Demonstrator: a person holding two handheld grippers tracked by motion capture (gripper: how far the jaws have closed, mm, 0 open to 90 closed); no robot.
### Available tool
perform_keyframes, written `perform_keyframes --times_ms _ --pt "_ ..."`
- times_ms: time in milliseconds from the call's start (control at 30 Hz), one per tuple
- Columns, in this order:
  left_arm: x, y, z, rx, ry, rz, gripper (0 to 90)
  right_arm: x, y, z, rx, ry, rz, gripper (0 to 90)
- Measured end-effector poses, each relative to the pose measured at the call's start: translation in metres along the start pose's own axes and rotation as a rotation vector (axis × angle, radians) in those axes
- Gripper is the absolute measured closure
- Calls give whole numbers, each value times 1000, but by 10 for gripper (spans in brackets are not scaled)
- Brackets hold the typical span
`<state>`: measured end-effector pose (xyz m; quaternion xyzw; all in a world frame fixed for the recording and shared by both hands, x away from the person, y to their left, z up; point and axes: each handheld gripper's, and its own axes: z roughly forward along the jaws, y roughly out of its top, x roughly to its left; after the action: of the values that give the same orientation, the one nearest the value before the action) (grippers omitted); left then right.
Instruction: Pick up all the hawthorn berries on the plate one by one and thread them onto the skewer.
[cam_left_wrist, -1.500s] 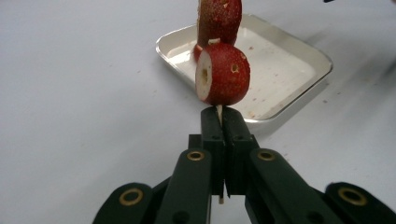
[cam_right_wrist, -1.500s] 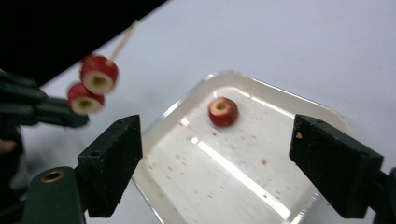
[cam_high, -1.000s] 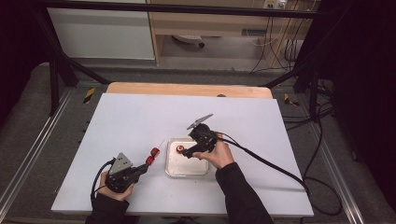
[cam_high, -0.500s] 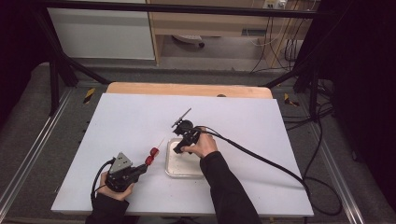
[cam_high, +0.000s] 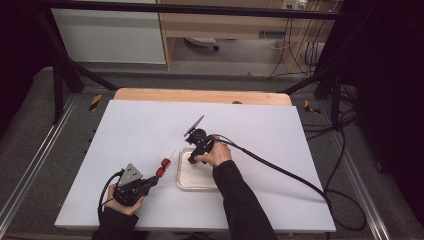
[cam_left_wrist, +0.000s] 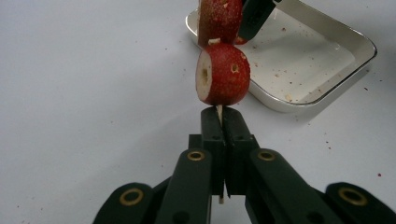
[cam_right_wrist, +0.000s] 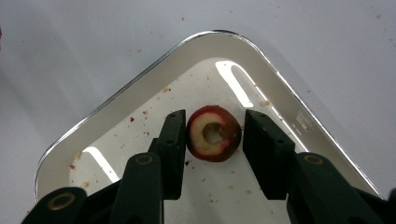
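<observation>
My left gripper (cam_high: 152, 179) (cam_left_wrist: 220, 114) rests near the table's front left, shut on a thin wooden skewer (cam_left_wrist: 218, 110). Two red cored fruits are threaded on the skewer, one (cam_left_wrist: 224, 74) close to the jaws and one (cam_left_wrist: 219, 21) farther along; they also show in the high view (cam_high: 163, 167). My right gripper (cam_high: 191, 159) (cam_right_wrist: 215, 116) points down into the far left corner of a shallow white tray (cam_high: 192, 184) (cam_right_wrist: 140, 84). A red cored fruit piece (cam_right_wrist: 198, 140) lies on the tray floor between its jaws, which have just been closing; a thin gap remains at one pad.
Red crumbs dot the tray floor and the white table top (cam_high: 260, 130). The right gripper's black cable (cam_high: 280, 172) runs off to the right across the table. A wooden strip (cam_high: 200, 96) borders the table's far edge.
My right gripper has moved left and down over the tray, and its jaws have narrowed around the fruit piece. The left gripper and its skewer have not moved.
</observation>
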<state>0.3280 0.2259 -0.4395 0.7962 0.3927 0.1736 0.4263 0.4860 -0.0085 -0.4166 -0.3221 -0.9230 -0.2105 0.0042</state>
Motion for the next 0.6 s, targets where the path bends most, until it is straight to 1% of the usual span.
perform_keyframes --times_ms 200,300,433,600 --pt "0 0 0 1 1 2 885 1 -1 -1 2 -4 3 617" --pt "-1 0 0 -2 2 3 885 4 -1 -8 -30 5 13 618" --pt "-2 0 0 -3 0 7 885 7 -4 -23 -72 12 40 618" --pt "-5 1 0 -5 -4 15 885 9 -15 -40 -131 35 58 618"
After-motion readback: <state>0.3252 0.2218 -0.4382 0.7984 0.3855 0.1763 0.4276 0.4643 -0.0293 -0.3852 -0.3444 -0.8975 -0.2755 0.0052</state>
